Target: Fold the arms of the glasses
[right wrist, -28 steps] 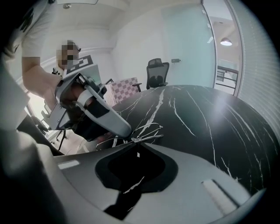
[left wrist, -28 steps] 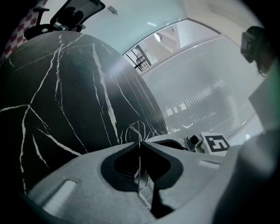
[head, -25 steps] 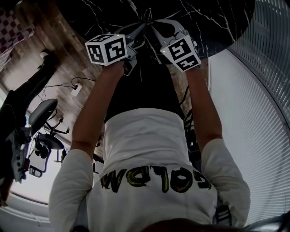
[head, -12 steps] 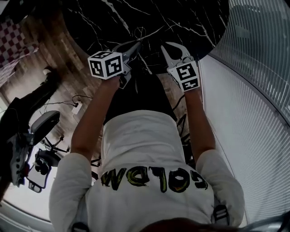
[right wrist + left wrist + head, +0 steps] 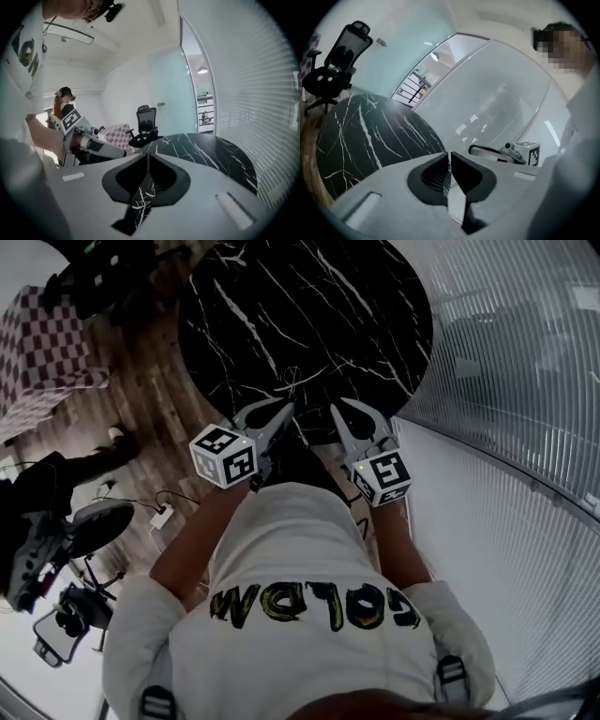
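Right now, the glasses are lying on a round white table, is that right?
Not white. The head view shows that the round table is black, with thin white veins running through it. The rest is right: the glasses are lying on it.

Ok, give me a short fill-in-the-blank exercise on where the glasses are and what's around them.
The glasses lie on a dark marble ___.
Its top is ___ in outline.
The office chair in the left gripper view is coloured ___.
The person's shirt is ___ with lettering.

Missing words: table; round; black; white.
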Tool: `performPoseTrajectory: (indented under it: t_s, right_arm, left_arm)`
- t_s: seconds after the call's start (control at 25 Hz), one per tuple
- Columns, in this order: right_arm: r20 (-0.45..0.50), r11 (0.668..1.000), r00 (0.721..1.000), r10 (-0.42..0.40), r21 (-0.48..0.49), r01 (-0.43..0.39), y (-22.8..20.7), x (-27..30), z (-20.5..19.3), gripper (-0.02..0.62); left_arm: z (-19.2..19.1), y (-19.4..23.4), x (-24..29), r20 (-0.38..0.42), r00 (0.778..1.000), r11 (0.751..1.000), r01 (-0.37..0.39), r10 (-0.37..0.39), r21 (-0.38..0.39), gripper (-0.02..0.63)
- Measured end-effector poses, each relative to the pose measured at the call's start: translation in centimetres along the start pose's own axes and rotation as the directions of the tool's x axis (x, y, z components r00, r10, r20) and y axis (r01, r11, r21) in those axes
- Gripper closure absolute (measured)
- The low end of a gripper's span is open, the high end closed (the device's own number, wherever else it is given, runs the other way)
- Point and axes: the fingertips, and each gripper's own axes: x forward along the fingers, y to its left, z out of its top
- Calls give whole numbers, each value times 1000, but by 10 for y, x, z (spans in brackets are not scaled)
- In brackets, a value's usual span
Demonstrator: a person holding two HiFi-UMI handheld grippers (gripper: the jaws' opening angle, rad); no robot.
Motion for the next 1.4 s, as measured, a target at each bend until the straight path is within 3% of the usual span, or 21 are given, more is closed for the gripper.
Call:
performPoseTrajectory:
  t_s: [0.28, 0.48, 0.68, 0.92, 1.4]
  right_arm:
    - [93, 999, 995, 29, 12, -30, 44, -21, 67, 581]
    - [173, 999, 984, 47, -7, -46, 64, -37, 101, 591]
    - [243, 997, 969, 33, -78, -14, 77, -43, 112, 592]
    - [291, 997, 957, 5, -79, 19, 78, -48, 120, 592]
    - [311, 996, 950, 9, -82, 18, 78, -52, 124, 592]
  left_arm:
    - [43, -63, -20, 87, 995, 983, 26, -42, 180, 603]
    - [70, -88, -39, 179, 984, 965, -23, -25, 262, 603]
    - [77, -92, -50, 312, 949, 950, -124, 30, 287, 603]
    - [86, -98, -53, 337, 941, 921, -151, 22, 360, 603]
    - [83, -98, -46, 320, 947, 910, -151, 22, 386, 603]
